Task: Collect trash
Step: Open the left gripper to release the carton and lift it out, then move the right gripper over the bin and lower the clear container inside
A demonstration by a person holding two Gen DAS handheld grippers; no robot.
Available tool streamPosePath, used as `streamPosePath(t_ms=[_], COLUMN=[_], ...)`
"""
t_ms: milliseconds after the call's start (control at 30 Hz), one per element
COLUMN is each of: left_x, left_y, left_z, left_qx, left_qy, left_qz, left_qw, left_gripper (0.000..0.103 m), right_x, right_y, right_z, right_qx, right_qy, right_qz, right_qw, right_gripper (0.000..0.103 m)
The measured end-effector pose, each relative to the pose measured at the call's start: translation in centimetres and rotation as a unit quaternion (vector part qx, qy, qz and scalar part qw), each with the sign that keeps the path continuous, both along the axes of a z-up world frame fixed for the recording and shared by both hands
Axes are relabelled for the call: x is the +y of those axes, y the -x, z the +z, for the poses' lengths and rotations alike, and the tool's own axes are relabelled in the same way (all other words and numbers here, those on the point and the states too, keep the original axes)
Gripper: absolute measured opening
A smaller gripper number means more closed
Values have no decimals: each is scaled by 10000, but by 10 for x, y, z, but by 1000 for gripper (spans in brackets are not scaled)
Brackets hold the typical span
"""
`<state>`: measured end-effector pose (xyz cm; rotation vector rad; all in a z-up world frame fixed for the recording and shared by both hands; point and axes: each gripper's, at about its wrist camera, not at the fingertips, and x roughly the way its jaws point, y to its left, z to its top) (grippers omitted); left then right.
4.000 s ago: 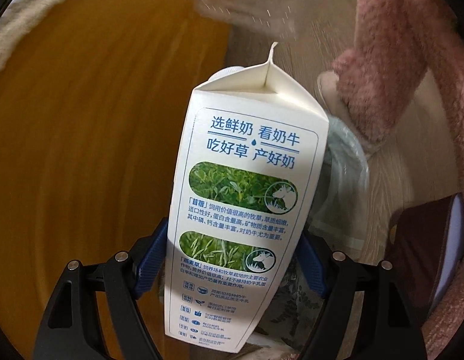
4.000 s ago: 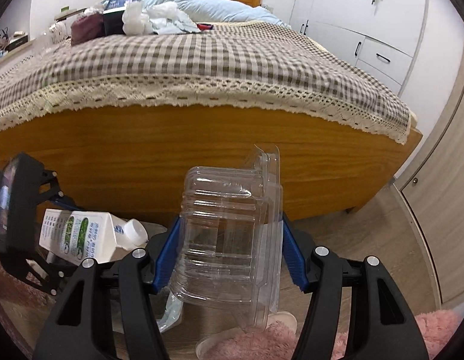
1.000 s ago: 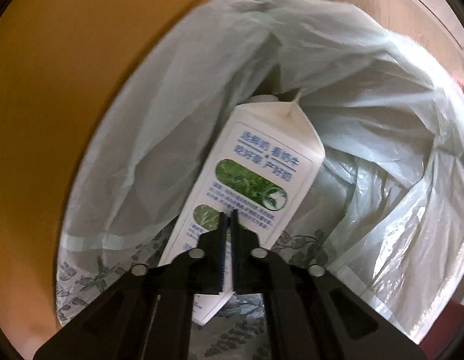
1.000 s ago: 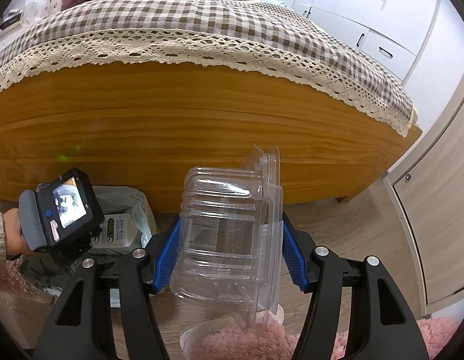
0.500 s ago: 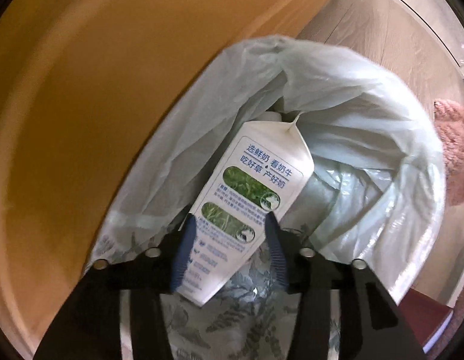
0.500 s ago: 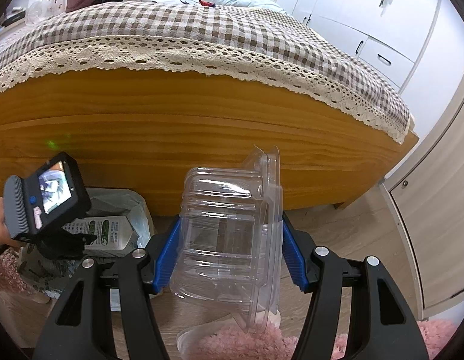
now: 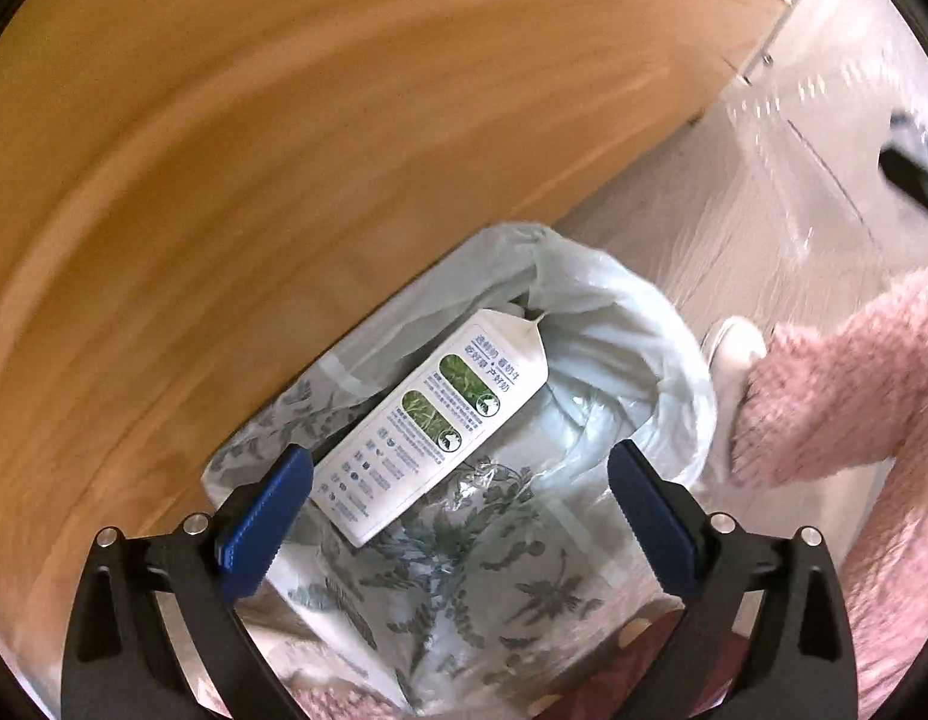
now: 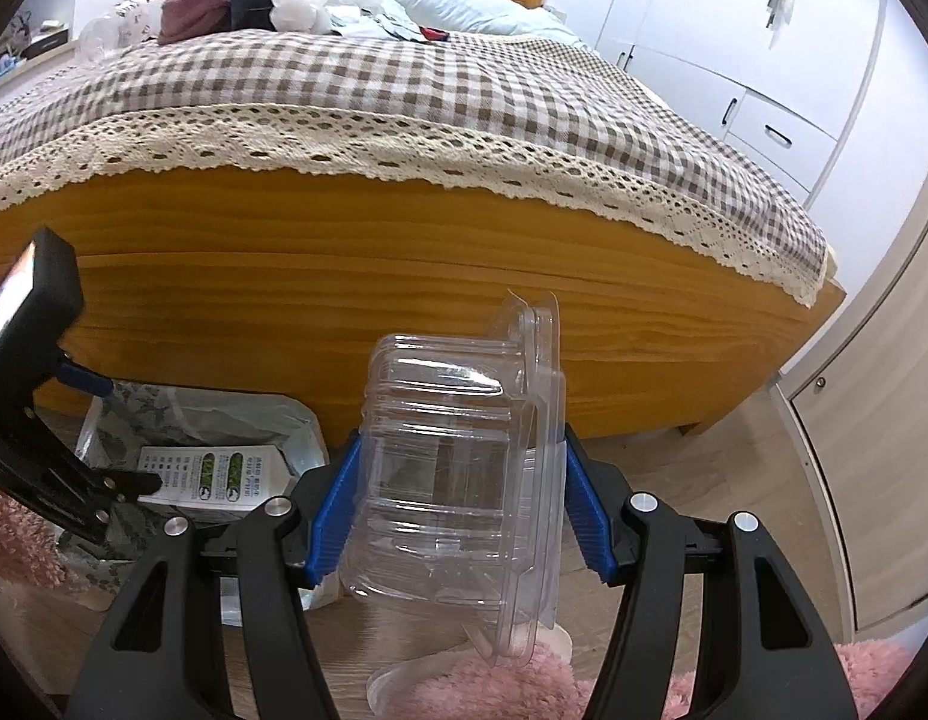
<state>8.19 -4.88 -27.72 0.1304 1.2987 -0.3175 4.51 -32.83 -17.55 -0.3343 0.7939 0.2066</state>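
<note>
A white milk carton with green pictures lies tilted inside the lined trash bin, which stands against the wooden bed side. My left gripper is open and empty above the bin, jaws wide apart. The carton and bin also show in the right wrist view, with the left gripper over them. My right gripper is shut on a clear plastic clamshell container, held upright above the floor to the right of the bin.
The wooden bed frame with a checked cover stands just behind the bin. A pink fluffy rug lies below the right gripper. White wardrobes and a door are at the right. A pink sleeve is beside the bin.
My left gripper has opened wide and pulled back up from the bin, leaving the milk carton inside. The right gripper still holds the clamshell and has barely moved.
</note>
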Motion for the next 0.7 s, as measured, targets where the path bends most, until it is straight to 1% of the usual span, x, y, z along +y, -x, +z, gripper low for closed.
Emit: streamPosePath(t_ms=[100,167,233,300,433,700], left_x=[6,8,15,19,29,51], left_y=[9,18,23,29,41,48], left_z=[21,21,32,40,57,71], left_qx=[-139,-244,-332,-414,-579,-664], left_qy=[186,252,277,254,80,230], left_qz=[172,239,309,406,578,789], left_qw=[9996,9991,9986,9980,9966,9944], left_gripper=[96,96,96,96,96,96], right_x=[3,5,7,8,13,33], right_y=[3,6,7,8,9,14], right_z=[2,4,4,5,4,0], right_qx=[-29,-37,-35,-34,-28,9], right_qy=[-25,-33,-42,-57,-46,85], right_qz=[57,98,138,187,312,618], right_qw=[10000,9999,9999,9998,9995,9980], right_gripper=[60,60,60,60,60,60])
